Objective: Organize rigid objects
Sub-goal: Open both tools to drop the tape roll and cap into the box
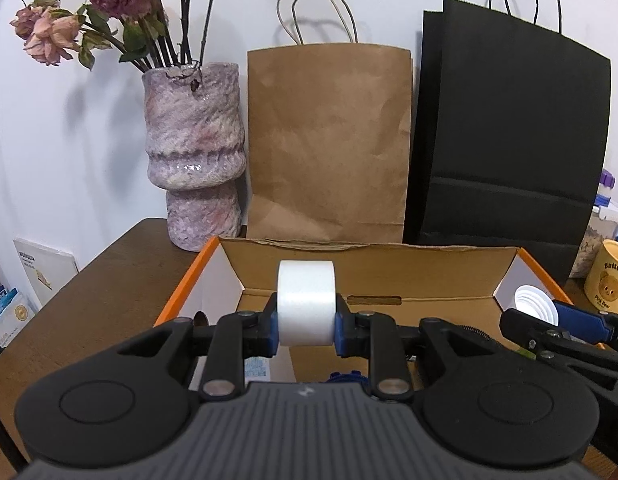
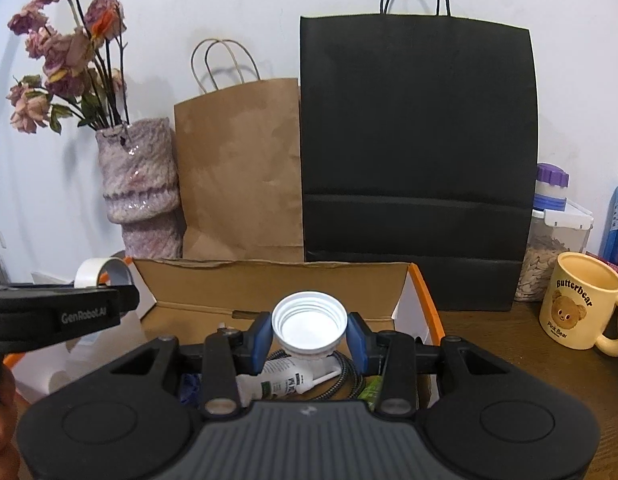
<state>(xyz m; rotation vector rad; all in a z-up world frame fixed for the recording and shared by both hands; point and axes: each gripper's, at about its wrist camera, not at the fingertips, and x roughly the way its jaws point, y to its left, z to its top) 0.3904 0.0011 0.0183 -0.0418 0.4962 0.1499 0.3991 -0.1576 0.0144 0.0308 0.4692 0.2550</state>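
My left gripper (image 1: 307, 326) is shut on a white tape roll (image 1: 306, 302), held upright above the open cardboard box (image 1: 373, 268) with orange edges. My right gripper (image 2: 309, 338) is shut on a white threaded jar lid (image 2: 309, 322), its open side facing the camera, above the same box (image 2: 269, 280). The lid (image 1: 535, 303) and the right gripper show at the right of the left wrist view. The tape roll (image 2: 103, 272) and the left gripper show at the left of the right wrist view. Inside the box lie a white tube (image 2: 285, 382), a braided cable (image 2: 349, 376) and a blue object (image 1: 345, 378).
Behind the box stand a mottled purple vase (image 1: 195, 152) with dried roses, a brown paper bag (image 1: 329, 140) and a black paper bag (image 2: 417, 160). A yellow Butterbear mug (image 2: 577, 304), a seed container (image 2: 549, 256) and a blue can (image 2: 617, 220) stand on the brown table at right.
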